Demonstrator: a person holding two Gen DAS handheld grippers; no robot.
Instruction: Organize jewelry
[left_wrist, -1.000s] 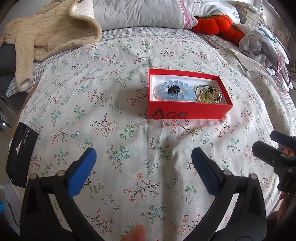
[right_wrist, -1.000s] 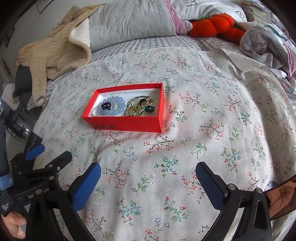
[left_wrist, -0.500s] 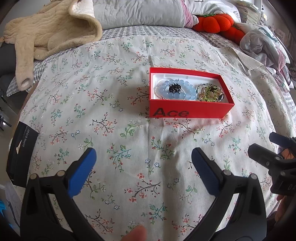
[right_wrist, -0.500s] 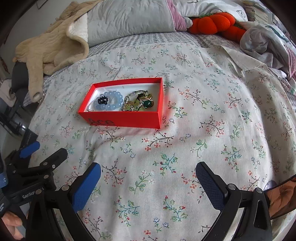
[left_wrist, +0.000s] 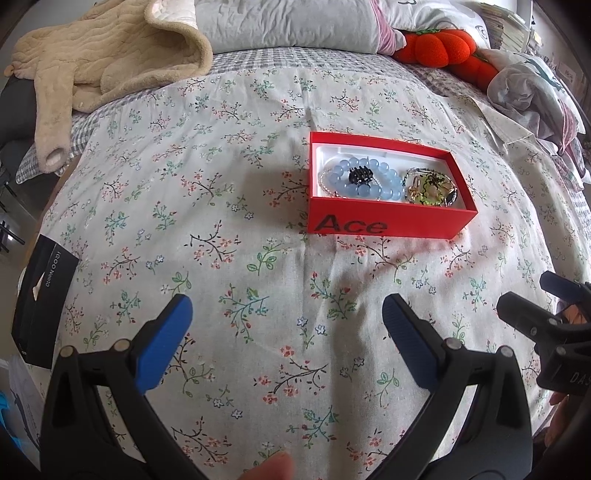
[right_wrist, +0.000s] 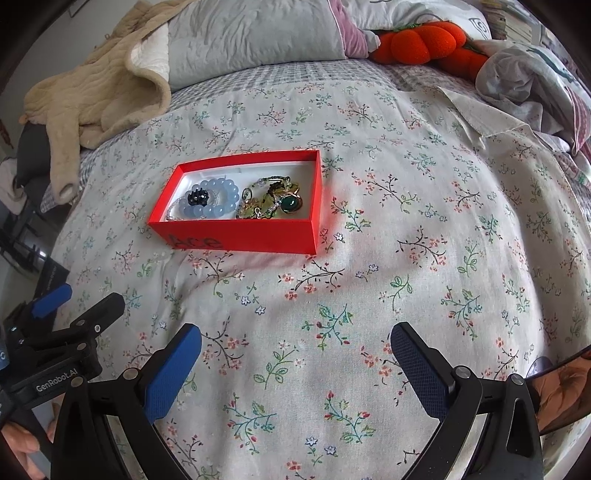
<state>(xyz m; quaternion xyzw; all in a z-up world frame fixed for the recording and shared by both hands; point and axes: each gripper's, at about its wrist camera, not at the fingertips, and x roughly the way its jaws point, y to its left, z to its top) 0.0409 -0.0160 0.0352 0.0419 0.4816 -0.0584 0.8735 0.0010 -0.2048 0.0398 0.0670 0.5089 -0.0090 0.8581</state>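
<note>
Covering everything: a floral bedspread (left_wrist: 229, 229) spreads over the bed, under and ahead of both pairs of jaws.
Bedding at the far end: a grey pillow (right_wrist: 255, 37) and a beige fleece garment (left_wrist: 107, 55) lie well beyond the jaws, the garment to the far left; an orange plush toy (left_wrist: 439, 46) lies to the far right, next to crumpled pale cloth (right_wrist: 532, 81).
Red box (left_wrist: 388, 221): open-topped, with "Ace" printed on its near wall, it rests on the bedspread, ahead and right of the left jaws, ahead and left of the right jaws, and well apart from both.
Black carton (left_wrist: 40, 302): it lies at the bed's edge, left of the left jaws.
Left gripper (left_wrist: 284, 317): the jaws stand wide apart with blue pads and nothing between them, above bare bedspread.
Right gripper (right_wrist: 295, 347): the jaws stand wide apart and hold nothing; the left tool shows at the lower left of this view.
Blue bead bracelet (right_wrist: 214, 201): it lies in the left half of the box.
Mixed trinkets (right_wrist: 271, 199): a heap of gold-green pieces in the right half of the box, just beside the bracelet.
Black hair claw (left_wrist: 359, 174): it sits inside the bracelet's ring.
Green stone piece (right_wrist: 290, 204): it rests at the right side of the heap.
</note>
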